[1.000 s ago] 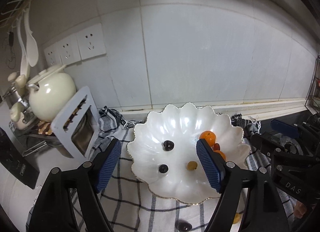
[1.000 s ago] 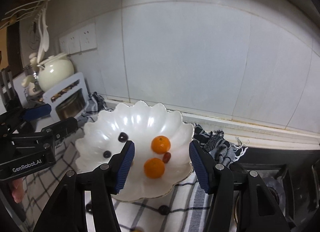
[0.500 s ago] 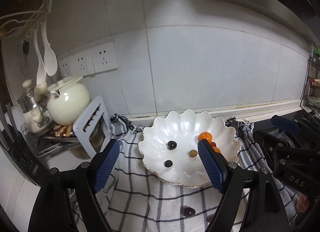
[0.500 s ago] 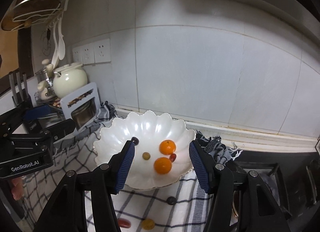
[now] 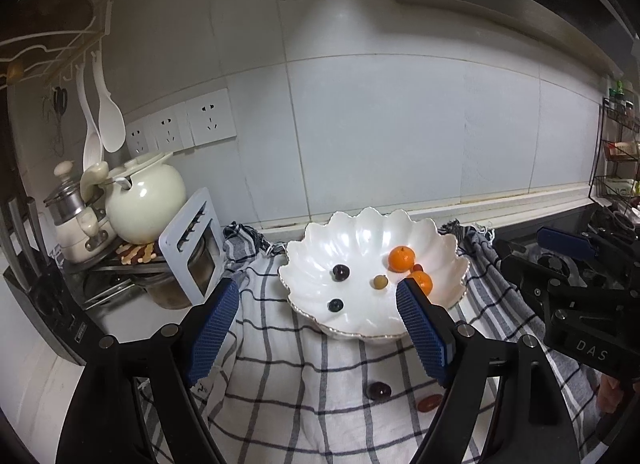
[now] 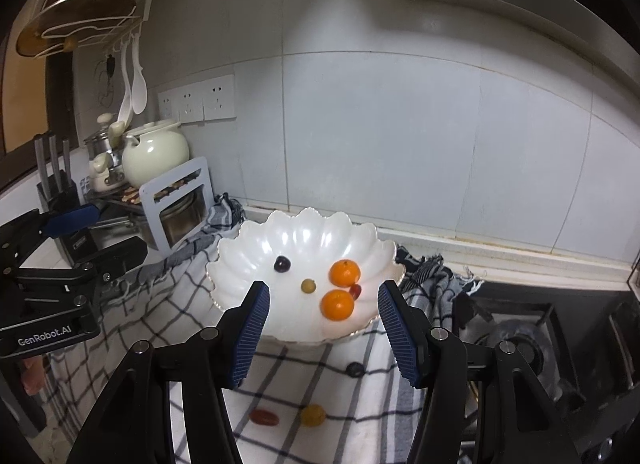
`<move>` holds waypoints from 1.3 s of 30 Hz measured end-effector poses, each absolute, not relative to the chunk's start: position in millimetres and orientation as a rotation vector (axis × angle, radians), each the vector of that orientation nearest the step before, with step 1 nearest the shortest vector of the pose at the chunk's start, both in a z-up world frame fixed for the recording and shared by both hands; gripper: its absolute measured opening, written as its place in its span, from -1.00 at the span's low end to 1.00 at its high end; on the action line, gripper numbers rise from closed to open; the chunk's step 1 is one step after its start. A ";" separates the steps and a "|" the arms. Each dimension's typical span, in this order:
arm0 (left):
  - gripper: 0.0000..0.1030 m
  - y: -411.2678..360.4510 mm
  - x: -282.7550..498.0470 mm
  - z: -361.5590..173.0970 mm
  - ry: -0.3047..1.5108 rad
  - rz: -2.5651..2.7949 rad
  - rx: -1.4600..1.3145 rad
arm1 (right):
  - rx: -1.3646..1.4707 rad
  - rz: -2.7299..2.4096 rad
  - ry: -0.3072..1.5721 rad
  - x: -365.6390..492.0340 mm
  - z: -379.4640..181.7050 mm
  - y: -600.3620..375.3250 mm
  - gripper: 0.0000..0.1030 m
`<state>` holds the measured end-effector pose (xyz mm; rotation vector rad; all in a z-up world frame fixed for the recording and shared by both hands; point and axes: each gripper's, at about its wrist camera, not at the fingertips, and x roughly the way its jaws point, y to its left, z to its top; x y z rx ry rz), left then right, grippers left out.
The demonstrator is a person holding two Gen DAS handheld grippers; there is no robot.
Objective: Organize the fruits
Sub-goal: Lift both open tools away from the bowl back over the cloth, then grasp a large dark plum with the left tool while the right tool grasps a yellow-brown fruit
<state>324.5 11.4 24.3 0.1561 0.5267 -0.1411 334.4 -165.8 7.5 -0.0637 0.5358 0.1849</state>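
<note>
A white scalloped bowl (image 5: 360, 232) (image 6: 304, 236) stands on a checked cloth (image 5: 304, 396) (image 6: 344, 392). It holds two oranges (image 5: 402, 258) (image 6: 344, 272), two dark grapes (image 5: 341, 272) (image 6: 282, 264), a green grape (image 5: 380, 282) (image 6: 308, 285) and a red fruit (image 6: 355, 290). Loose on the cloth lie a dark grape (image 5: 378, 390) (image 6: 354, 369), a red fruit (image 5: 430, 402) (image 6: 264, 417) and a yellow fruit (image 6: 313, 414). My left gripper (image 5: 320, 334) is open and empty, in front of the bowl. My right gripper (image 6: 322, 334) is open and empty, also in front of it.
A cream pot (image 5: 144, 199) (image 6: 154, 153) and a white rack (image 5: 192, 244) (image 6: 176, 199) stand at the left. A knife block (image 6: 56, 183) is further left. A gas hob (image 6: 520, 340) lies right of the cloth. Tiled wall behind.
Both grippers have pulled back and up from the bowl, so it looks smaller and the loose fruits on the cloth have come into view. Both stay open.
</note>
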 end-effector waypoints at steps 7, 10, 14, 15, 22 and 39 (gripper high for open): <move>0.58 12.7 314.6 13.1 0.548 -0.168 0.150 | -0.067 0.175 0.538 322.4 0.5 -164.0 0.13; 0.57 13.4 311.6 9.2 0.553 -0.178 0.139 | -0.069 0.181 0.546 319.0 -4.5 -163.7 0.13; 0.57 11.5 307.1 1.4 0.561 -0.187 0.150 | -0.071 0.191 0.569 315.8 -13.6 -163.1 0.12; 0.57 11.5 306.6 -0.8 0.566 -0.189 0.151 | -0.072 0.192 0.574 314.9 -15.9 -162.6 0.12; 0.52 11.7 303.0 -16.8 0.601 -0.219 0.153 | -0.056 0.194 0.623 310.2 -34.8 -163.8 0.12; 0.33 3.2 309.8 -56.4 0.689 -0.279 0.160 | -0.051 0.212 0.695 312.3 -69.5 -162.4 0.12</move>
